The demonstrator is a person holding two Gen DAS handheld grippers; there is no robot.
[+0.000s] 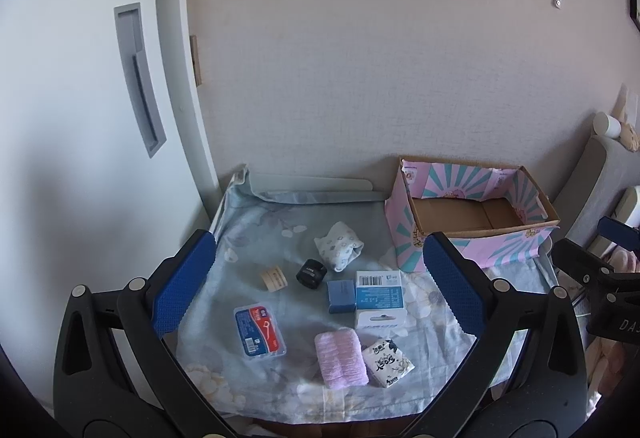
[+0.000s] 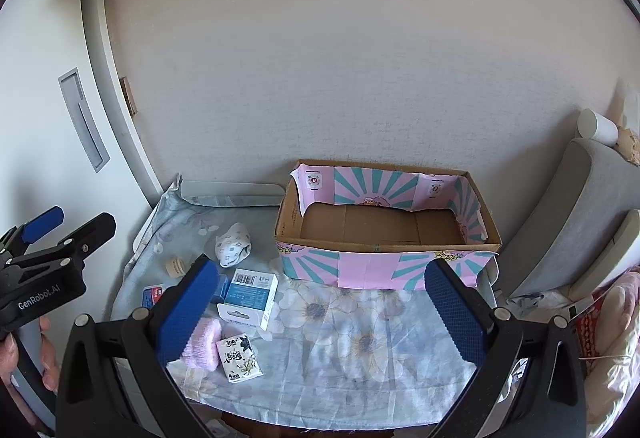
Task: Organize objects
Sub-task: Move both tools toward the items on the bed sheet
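Observation:
A pink-and-teal cardboard box (image 1: 476, 213) (image 2: 384, 226) stands open and empty at the table's back right. On the floral cloth lie a floss-pick case (image 1: 260, 330), a rolled pink towel (image 1: 341, 358) (image 2: 202, 344), a tissue pack (image 1: 388, 361) (image 2: 239, 357), a white-blue carton (image 1: 379, 296) (image 2: 251, 297), a small blue box (image 1: 341, 296), a black cylinder (image 1: 311, 273), a tape roll (image 1: 274, 279) (image 2: 175, 265) and a folded patterned sock (image 1: 339, 245) (image 2: 233, 244). My left gripper (image 1: 318, 290) hovers open above them. My right gripper (image 2: 326, 308) is open too, in front of the cardboard box.
A wall runs behind the table, with a white sliding door (image 1: 80, 97) on the left. A grey padded headboard (image 2: 580, 213) with a white cup (image 2: 598, 127) on top stands at the right. Pink bedding (image 2: 616, 318) lies beside the table. A hand (image 2: 24, 354) holds the left gripper's handle.

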